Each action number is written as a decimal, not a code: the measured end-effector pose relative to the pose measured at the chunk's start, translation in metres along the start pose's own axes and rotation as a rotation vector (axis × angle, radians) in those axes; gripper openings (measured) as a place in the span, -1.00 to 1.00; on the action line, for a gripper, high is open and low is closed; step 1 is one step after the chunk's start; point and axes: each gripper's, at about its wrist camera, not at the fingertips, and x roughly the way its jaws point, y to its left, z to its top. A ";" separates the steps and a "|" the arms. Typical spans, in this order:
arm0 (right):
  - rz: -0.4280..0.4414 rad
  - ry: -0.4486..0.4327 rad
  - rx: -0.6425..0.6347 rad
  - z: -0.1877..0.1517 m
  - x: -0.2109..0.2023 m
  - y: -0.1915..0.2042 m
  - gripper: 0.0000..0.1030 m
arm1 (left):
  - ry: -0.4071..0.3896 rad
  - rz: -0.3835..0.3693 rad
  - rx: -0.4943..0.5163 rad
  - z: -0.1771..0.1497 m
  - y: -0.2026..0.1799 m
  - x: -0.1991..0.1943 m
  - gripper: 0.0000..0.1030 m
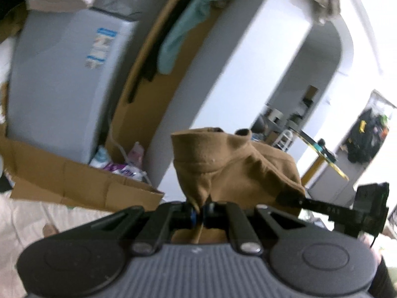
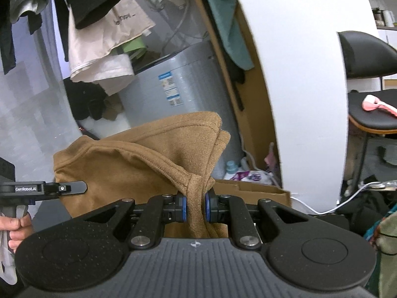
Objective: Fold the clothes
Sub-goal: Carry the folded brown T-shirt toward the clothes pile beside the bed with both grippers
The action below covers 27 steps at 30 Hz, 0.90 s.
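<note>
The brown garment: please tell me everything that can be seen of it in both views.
The brown garment is a thick, soft knit, like sweatshirt cloth, with stitched hems and seams. It is lifted in the air, bunched and creased, not spread flat. The right gripper is shut on a gathered hem, cloth squeezed between its blue-edged fingers. The left gripper is shut on another bunched part, and the cloth rises in a lump above it. What kind of garment it is cannot be told.
</note>
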 end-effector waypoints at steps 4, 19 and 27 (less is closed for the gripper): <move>-0.027 -0.015 0.007 -0.004 -0.010 -0.021 -0.75 | 0.014 -0.033 0.001 -0.004 -0.009 0.023 -0.90; -0.189 -0.037 0.073 -0.045 -0.020 -0.128 -0.75 | 0.141 -0.155 0.035 -0.035 -0.032 0.137 -0.90; -0.291 -0.035 0.109 -0.076 -0.013 -0.180 -0.75 | 0.204 -0.261 0.031 -0.059 -0.033 0.202 -0.90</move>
